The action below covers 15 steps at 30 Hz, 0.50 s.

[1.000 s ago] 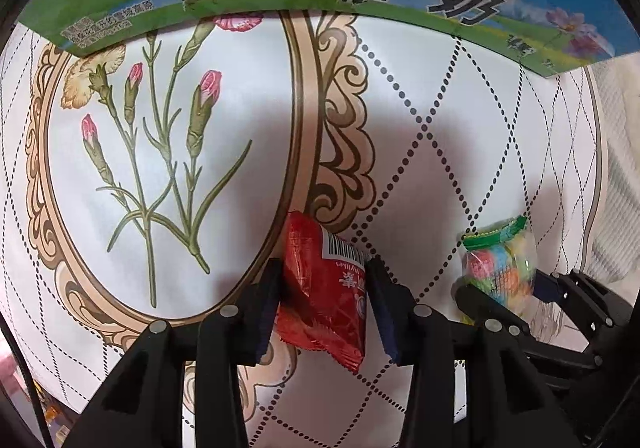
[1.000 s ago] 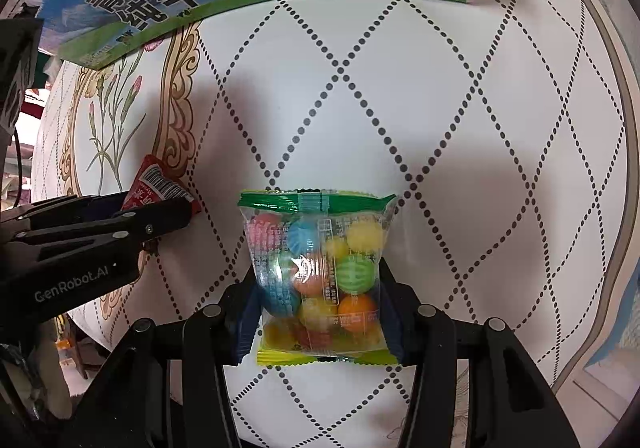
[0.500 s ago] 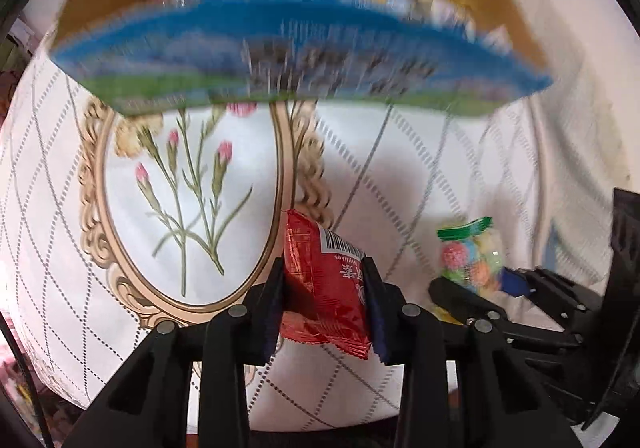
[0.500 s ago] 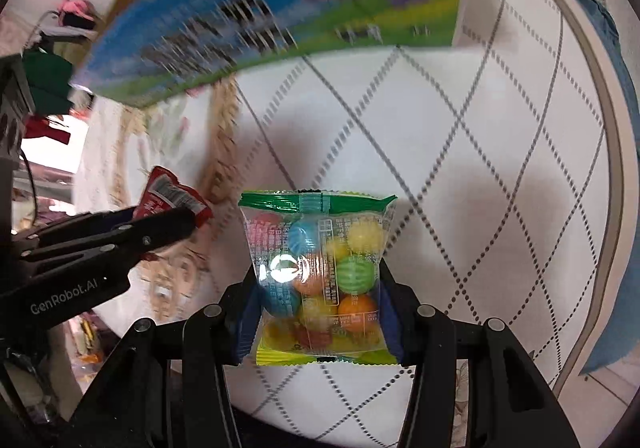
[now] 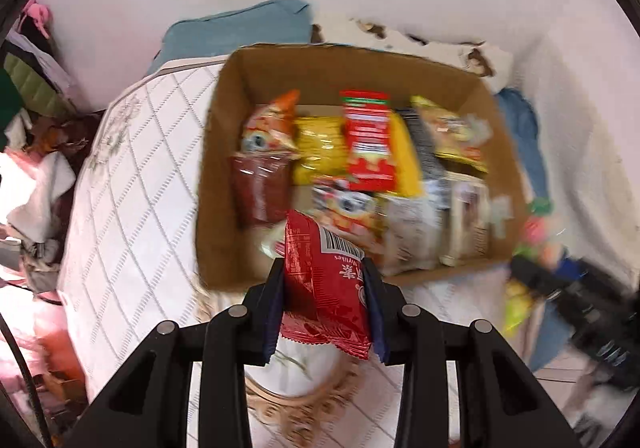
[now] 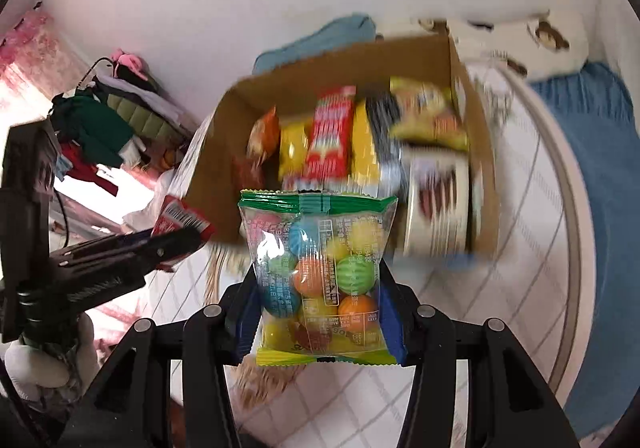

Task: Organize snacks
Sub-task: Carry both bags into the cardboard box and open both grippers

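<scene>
Left gripper [image 5: 325, 302] pinching red packet [image 5: 326, 288]; right gripper [image 6: 320, 308] pinching candy-ball bag [image 6: 320, 276]. Carry both over cardboard box [image 5: 224, 151] rim, release only above free gap at frame centre.

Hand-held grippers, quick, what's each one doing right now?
Left hand-held gripper: shut on the red snack packet.
Right hand-held gripper: shut on the clear bag of coloured candy balls.

One cardboard box [image 5: 224, 175], one red packet [image 5: 326, 296], one clear candy bag [image 6: 320, 272], two grippers.
</scene>
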Available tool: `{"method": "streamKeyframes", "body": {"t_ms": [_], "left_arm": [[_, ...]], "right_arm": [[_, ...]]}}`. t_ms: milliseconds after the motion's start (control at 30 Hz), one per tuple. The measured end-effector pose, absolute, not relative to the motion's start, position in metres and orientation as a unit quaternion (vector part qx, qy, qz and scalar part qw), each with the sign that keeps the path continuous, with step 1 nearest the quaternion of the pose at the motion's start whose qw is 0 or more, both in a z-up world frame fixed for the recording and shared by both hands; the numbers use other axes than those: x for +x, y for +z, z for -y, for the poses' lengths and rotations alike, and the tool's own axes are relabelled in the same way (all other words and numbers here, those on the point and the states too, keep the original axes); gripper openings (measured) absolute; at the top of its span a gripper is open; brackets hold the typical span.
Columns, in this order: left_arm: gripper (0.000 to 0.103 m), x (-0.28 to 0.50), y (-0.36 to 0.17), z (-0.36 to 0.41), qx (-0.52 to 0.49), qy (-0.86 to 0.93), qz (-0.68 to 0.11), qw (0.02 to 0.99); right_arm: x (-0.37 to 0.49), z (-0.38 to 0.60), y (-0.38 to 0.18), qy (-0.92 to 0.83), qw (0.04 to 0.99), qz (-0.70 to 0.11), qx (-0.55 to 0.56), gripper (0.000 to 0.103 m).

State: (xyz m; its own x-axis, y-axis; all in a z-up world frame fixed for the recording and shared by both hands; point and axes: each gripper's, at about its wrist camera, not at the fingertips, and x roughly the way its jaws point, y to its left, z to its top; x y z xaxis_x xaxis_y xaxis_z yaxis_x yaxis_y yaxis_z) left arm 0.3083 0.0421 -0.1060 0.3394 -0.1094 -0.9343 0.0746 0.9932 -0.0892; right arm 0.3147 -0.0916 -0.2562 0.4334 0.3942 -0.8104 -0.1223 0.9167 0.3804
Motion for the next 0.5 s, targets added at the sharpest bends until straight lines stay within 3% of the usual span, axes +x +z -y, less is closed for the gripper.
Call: {"method": "streamKeyframes", "body": {"t_ms": [267,333,367,400,433,500], "left_arm": [[0.034,0.347,-0.154,-0.066,0.001,0.004,-0.622,0.783],[0.045,0.357,-0.167,-0.067,-0.004,0.018,-0.627,0.779],[0.052,0.36,-0.172,-0.068,-0.009,0.021,-0.63,0.776],[0.065,0.364,-0.176,-0.069,-0.02,0.018,-0.634,0.773],[0.077,0.367,-0.18,-0.068,-0.036,0.009,-0.636,0.771],[0.088,0.371,-0.181,-0.065,-0.044,0.003,-0.637,0.77]], "right_arm": [[0.407,0.069,-0.28,0.117,0.829,-0.534,0.119,0.054],[0.426,0.063,-0.294,0.104,0.822,-0.55,0.109,0.054],[0.433,0.06,-0.3,0.1,0.816,-0.559,0.107,0.062],[0.441,0.057,-0.307,0.099,0.811,-0.568,0.102,0.085],[0.449,0.054,-0.311,0.09,0.81,-0.573,0.09,0.095],[0.453,0.053,-0.313,0.083,0.812,-0.571,0.085,0.1]]}}
